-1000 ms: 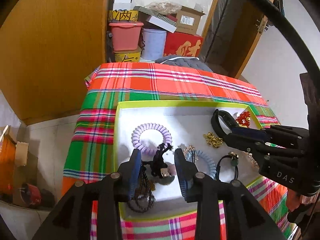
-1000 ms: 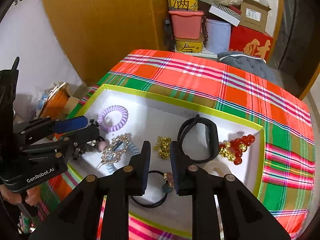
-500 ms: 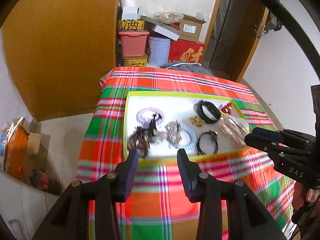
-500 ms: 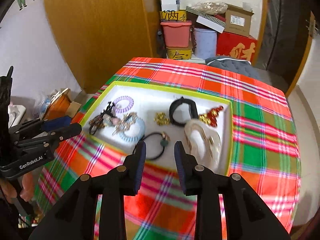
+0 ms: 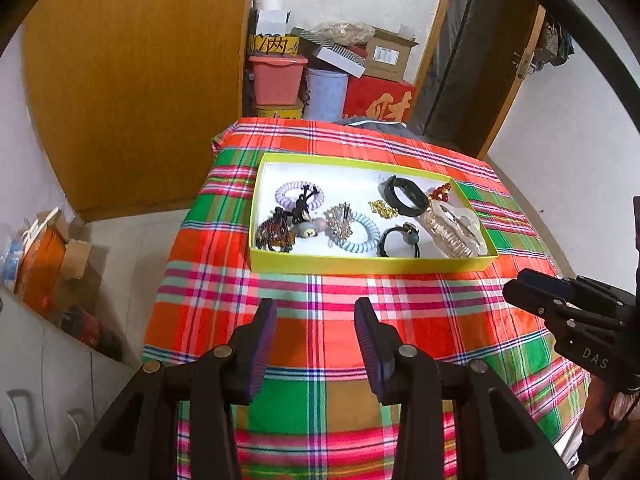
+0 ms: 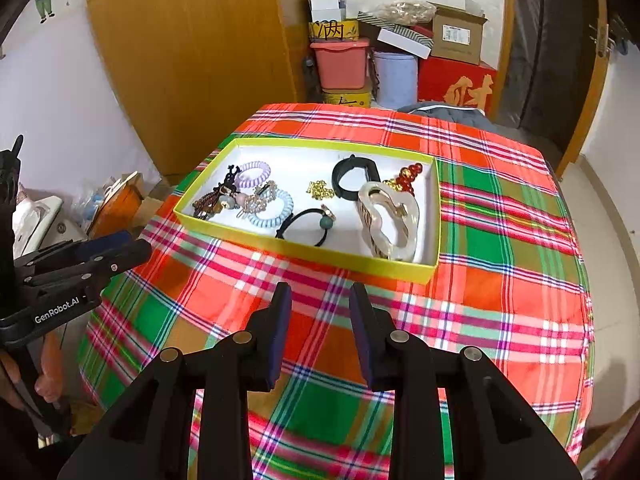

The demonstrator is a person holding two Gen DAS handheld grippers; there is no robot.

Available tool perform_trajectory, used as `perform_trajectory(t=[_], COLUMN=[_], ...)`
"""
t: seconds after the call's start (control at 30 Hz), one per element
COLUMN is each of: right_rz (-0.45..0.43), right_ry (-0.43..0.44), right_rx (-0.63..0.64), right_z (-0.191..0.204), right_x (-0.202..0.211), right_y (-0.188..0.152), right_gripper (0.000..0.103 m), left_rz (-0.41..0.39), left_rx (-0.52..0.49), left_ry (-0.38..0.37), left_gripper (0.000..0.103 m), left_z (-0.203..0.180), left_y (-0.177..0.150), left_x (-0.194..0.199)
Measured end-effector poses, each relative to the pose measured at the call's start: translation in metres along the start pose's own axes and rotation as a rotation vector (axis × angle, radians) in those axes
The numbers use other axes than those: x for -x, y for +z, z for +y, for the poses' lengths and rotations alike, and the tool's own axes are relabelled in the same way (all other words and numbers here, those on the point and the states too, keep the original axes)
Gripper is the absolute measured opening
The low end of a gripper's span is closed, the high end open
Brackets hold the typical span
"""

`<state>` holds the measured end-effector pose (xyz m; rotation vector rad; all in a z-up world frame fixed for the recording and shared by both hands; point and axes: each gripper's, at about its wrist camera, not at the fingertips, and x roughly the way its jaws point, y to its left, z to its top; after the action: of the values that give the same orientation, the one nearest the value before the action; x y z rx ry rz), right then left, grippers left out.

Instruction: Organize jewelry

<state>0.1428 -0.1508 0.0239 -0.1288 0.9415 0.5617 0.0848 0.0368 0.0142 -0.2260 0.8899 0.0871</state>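
A yellow-rimmed white tray (image 5: 360, 266) (image 6: 304, 254) sits on the plaid tablecloth and holds the jewelry: a purple coil hair tie (image 5: 298, 194), a blue coil hair tie (image 5: 362, 232), a black band (image 5: 404, 200), red beads (image 6: 408, 174), a black elastic (image 6: 306, 222) and a large pale hair claw (image 6: 390, 216). My left gripper (image 5: 315, 344) is open and empty, held back above the cloth near the table's front. My right gripper (image 6: 318, 330) is open and empty, also well short of the tray.
The plaid cloth (image 5: 320, 360) covers a small table with floor dropping off at its left side. Boxes and bins (image 5: 328, 80) are stacked behind the table by a wooden wardrobe (image 5: 140, 80). An orange bag and clutter (image 5: 40, 264) lie on the floor at left.
Both grippers have pulled back and up from inside the tray to the near side of the table. The jewelry stays in the tray.
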Motion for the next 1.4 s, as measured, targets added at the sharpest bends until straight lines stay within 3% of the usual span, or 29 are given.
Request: perform_trajectory(t=[1.4], right_rz=[0.01], right_ry=[-0.011], right_rx=[0.009], right_z=[-0.003], right_x=[0.001], right_y=[-0.004], right_gripper=[0.031], left_rz=[0.031], left_rx=[-0.039], left_ry=[0.04], left_gripper=[0.04], left_z=[-0.013], left_y=[-0.008], left_x=[-0.011])
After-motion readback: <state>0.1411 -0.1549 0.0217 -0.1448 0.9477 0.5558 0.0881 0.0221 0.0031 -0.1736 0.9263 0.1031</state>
